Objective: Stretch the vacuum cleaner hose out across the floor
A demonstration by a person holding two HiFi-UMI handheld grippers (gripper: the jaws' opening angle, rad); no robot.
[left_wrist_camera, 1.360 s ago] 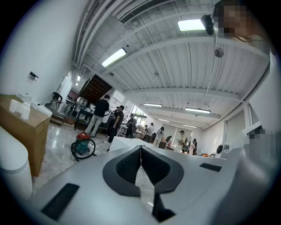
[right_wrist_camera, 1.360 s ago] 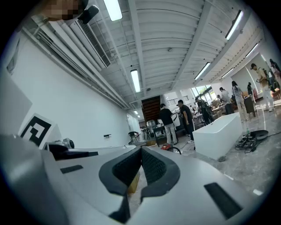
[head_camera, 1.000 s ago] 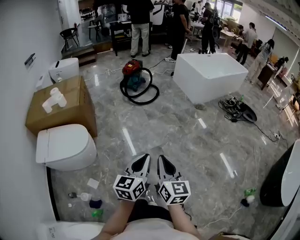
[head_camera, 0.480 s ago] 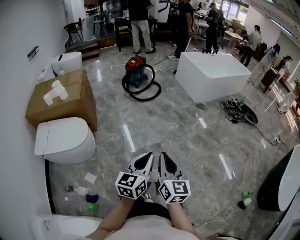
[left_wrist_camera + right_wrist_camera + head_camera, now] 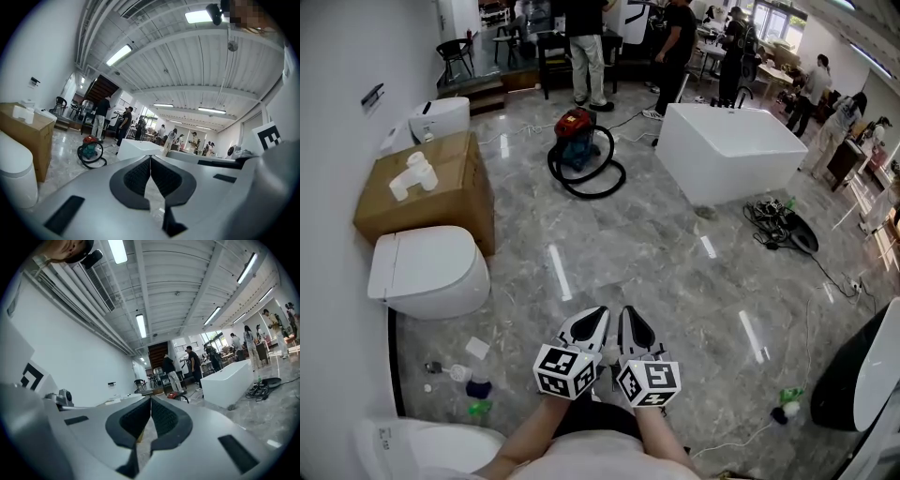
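A red and teal vacuum cleaner [image 5: 577,136] stands far across the grey marble floor, its black hose [image 5: 596,183] coiled in a loop around it. In the left gripper view the vacuum cleaner [image 5: 90,146] shows small and distant, left of the jaws. My left gripper [image 5: 597,314] and right gripper [image 5: 625,314] are side by side close to my body, both shut and empty, well short of the vacuum. The right gripper view shows the red vacuum cleaner [image 5: 176,395] just past its closed jaws, far off.
A white toilet [image 5: 427,274] and a cardboard box [image 5: 422,197] stand at the left wall. A white bathtub [image 5: 731,150] sits right of the vacuum. Cables [image 5: 778,223] lie on the floor at right. Several people [image 5: 586,47] stand at the back. Small litter [image 5: 473,384] lies at lower left.
The view has advanced slightly toward the vacuum; the toilet, box and litter have slid nearer the lower left. Both grippers stay shut, side by side.
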